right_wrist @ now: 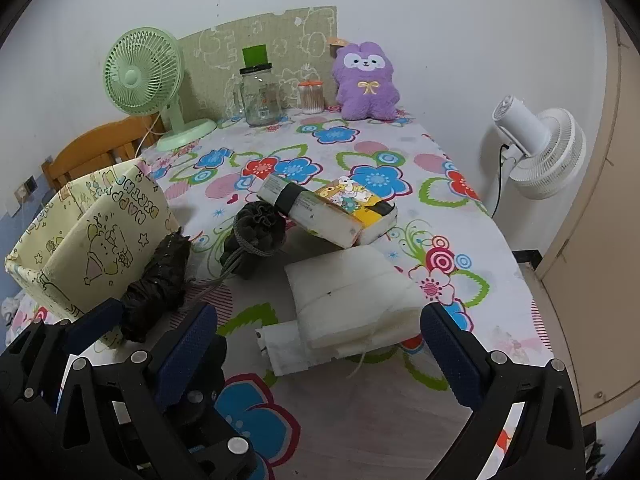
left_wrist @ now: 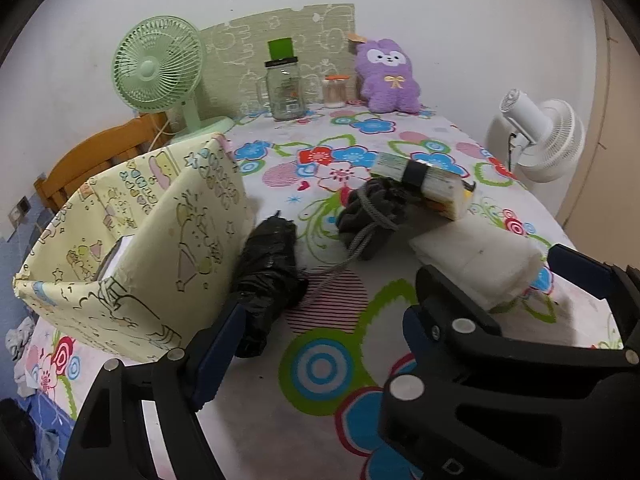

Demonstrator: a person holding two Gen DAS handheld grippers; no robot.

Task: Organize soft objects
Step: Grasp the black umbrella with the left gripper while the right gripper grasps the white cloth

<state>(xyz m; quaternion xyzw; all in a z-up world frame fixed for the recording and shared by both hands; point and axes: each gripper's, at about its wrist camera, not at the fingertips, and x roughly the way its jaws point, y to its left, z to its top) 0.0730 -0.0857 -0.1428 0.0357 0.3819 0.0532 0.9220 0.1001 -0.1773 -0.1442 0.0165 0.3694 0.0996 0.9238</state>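
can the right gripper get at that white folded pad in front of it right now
Probably yes. The right gripper is open, and the white folded pad lies just ahead between its fingers, with nothing on top or in between.

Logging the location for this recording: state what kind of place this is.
Probably a room in a home, at a table with a flowered tablecloth. A purple plush toy, a green desk fan and a wooden chair back against the wall suggest a lived-in household rather than a lab.

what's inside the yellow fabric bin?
The left wrist view shows one pale box-like item leaning against an inner wall of the yellow fabric bin. The bin's near wall hides the floor and the rest of the inside; the right wrist view shows no contents.
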